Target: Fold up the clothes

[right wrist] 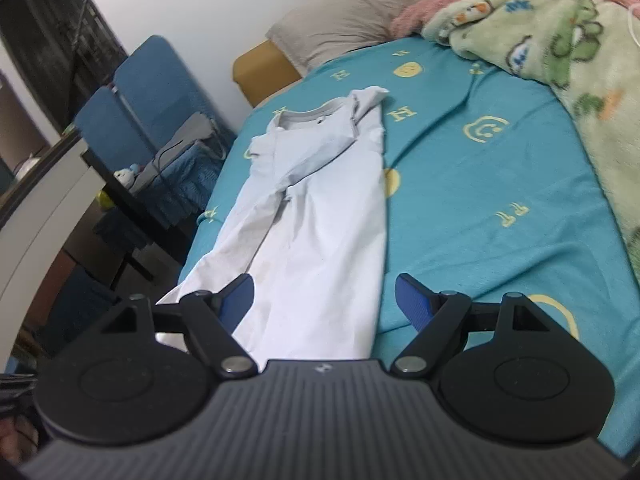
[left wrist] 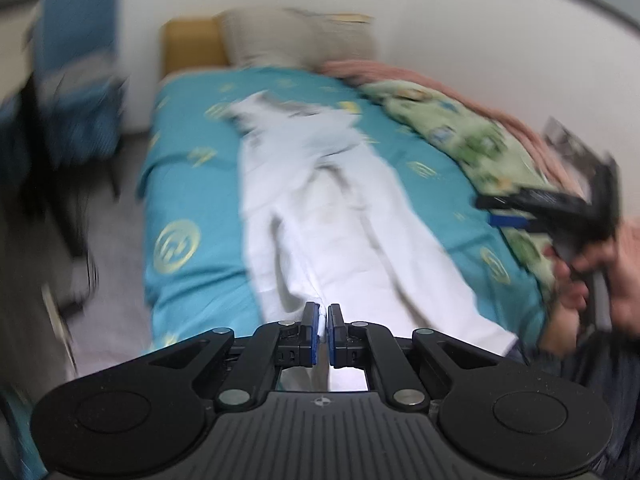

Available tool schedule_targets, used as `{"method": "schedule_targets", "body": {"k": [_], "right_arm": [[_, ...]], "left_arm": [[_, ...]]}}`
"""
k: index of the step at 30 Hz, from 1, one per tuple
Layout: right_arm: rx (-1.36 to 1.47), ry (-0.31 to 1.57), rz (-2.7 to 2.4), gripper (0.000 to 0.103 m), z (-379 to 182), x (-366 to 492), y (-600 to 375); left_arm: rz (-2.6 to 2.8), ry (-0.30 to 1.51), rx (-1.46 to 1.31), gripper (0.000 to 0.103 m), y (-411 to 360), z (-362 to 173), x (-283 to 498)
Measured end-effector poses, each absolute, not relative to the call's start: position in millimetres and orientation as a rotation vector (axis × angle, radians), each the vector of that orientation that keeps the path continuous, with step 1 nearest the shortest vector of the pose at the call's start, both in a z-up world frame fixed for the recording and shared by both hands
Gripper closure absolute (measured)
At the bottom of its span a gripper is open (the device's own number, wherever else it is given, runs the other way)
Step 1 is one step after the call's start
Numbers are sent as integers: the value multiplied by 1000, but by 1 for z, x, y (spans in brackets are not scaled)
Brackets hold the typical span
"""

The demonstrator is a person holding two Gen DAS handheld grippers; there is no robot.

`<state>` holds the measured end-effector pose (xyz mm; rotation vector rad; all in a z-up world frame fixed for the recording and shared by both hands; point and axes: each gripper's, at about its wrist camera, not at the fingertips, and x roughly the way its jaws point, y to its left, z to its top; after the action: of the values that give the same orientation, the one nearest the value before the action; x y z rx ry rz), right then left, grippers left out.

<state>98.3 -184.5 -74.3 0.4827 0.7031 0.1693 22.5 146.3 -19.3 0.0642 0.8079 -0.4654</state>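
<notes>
A white shirt (left wrist: 340,220) lies lengthwise on the teal bedsheet (left wrist: 192,184), sides folded in and collar at the far end. My left gripper (left wrist: 323,318) is shut on the shirt's near hem, and white cloth shows between its blue pads, pulled up toward the camera. In the right wrist view the same shirt (right wrist: 320,220) lies flat. My right gripper (right wrist: 325,296) hovers open over its near end with nothing between the fingers. The left wrist view is blurred; it shows the right gripper (left wrist: 496,210) at the right edge, held by a hand (left wrist: 592,280).
A green cartoon blanket (right wrist: 560,48) and a pink one are bunched along the bed's right side. A grey pillow (right wrist: 352,20) sits at the head of the bed against a white wall. Blue chairs (right wrist: 160,92) and a dark table with clutter stand left of the bed.
</notes>
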Motion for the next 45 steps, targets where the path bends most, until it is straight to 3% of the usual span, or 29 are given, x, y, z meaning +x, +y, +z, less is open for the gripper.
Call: {"method": "schedule_targets", "body": {"k": [5, 11, 12, 14, 15, 19, 22, 23, 30, 32, 35, 39, 40, 45], "right_arm": [[540, 697, 156, 24, -74, 94, -199], [611, 759, 190, 24, -82, 88, -208], [627, 780, 203, 24, -85, 86, -209], [668, 825, 227, 23, -92, 84, -212], [696, 851, 238, 23, -97, 83, -213], [801, 951, 265, 23, -118, 82, -215], [862, 1019, 272, 24, -134, 82, -215], [861, 1037, 268, 29, -138, 82, -214], [844, 1120, 250, 30, -158, 79, -211], [841, 1122, 266, 31, -158, 80, -208], [877, 1158, 315, 51, -163, 81, -204], [896, 1187, 347, 68, -164, 76, -202], [894, 1185, 344, 68, -163, 74, -202], [797, 1140, 261, 66, -150, 64, -203]], "left_arm": [[-561, 823, 235, 98, 69, -15, 5], [-568, 1075, 283, 95, 19, -67, 22], [-550, 1104, 226, 90, 24, -70, 29], [-501, 1139, 98, 70, 37, -71, 43], [-475, 1146, 34, 52, 47, -71, 49], [-306, 1167, -208, 37, 89, -80, 76], [-162, 1204, -333, 37, 118, -105, 93], [-119, 1230, -367, 37, 126, -114, 100], [11, 1242, -549, 37, 165, -143, 121], [10, 1259, -551, 41, 165, -148, 120], [-51, 1277, -563, 53, 160, -150, 118], [-117, 1261, -543, 74, 149, -145, 112], [-117, 1248, -539, 82, 148, -143, 110], [-78, 1259, -531, 82, 149, -144, 108]]}}
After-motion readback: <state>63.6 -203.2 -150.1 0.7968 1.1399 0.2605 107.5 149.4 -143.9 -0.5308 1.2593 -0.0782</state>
